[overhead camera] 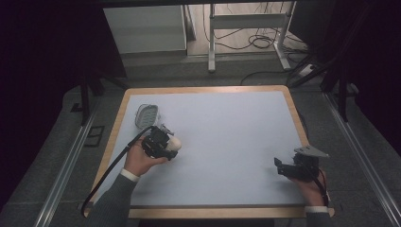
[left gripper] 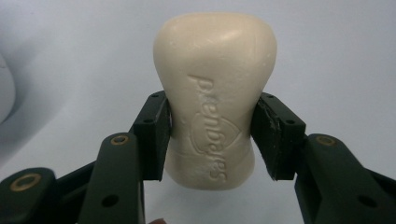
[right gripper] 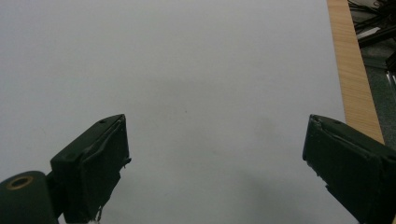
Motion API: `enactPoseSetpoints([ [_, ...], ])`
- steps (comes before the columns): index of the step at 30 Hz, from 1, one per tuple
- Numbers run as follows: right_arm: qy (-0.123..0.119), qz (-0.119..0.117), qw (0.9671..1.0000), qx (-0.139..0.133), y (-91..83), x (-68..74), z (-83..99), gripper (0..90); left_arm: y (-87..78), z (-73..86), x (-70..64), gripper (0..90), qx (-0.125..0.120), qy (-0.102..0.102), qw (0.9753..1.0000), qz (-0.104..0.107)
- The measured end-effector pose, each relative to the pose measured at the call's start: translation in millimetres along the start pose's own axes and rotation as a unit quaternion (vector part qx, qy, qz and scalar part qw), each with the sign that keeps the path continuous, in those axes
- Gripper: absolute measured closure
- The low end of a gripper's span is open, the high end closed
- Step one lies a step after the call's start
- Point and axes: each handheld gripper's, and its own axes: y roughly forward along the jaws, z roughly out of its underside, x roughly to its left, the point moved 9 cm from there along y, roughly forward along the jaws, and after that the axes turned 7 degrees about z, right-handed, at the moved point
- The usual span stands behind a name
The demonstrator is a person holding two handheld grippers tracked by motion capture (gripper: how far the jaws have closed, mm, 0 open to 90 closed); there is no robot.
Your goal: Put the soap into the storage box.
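1. Overhead, the high view shows a table (overhead camera: 208,92) with a pale top and a wooden rim. The left gripper (overhead camera: 166,145) sits at about 9 o'clock on the table, held in the person's left hand (overhead camera: 141,161). A cream bar of soap (overhead camera: 174,142) projects from its front end, just above the surface or on it; the picture does not settle which. A soap dish (overhead camera: 146,115) lies near, at about 11 o'clock from the bar. The right gripper (overhead camera: 280,166) rests at about 4 o'clock on the table, well apart from the soap.

2. Left gripper view: the two black pads (left gripper: 156,133) press the narrow waist of the bar of soap (left gripper: 215,93) from both sides, closed to roughly the width of that waist. The wider end points away, toward 12 o'clock, with moulded lettering facing the camera. A white edge at 9 o'clock is probably the dish.

3. Right gripper view: the right gripper (right gripper: 215,158) stands wide apart and holds nothing; bare table (right gripper: 187,70) lies beneath it.

4. Risk assessment: soap is smooth and tapered. Too light a squeeze could let the bar slide forward out of the pads; too firm a squeeze could dent it. A tilt during transfer to the dish could let it pivot about the waist and drop short of the dish.
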Motion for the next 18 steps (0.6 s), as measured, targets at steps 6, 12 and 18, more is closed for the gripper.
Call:
enactPoseSetpoints([
  [6, 0.0, 0.0, 1.0, 0.0, -0.1, -0.3, 0.1, 6.9, -4.1, -1.6, 4.4, 49.9, -0.003, -0.003, 1.0, -0.001],
  [12, 0.0, 0.001, 1.0, 0.0, 0.1, -0.7, 0.3, 6.9, -7.5, -4.0, 9.8, 49.9, -0.01, -0.009, 0.9999, -0.002],
  [18, -0.001, 0.002, 1.0, 0.001, 0.5, -1.4, 0.8, 6.9, -11.7, -6.4, 16.2, 49.9, -0.011, -0.011, 0.9999, -0.003],
])
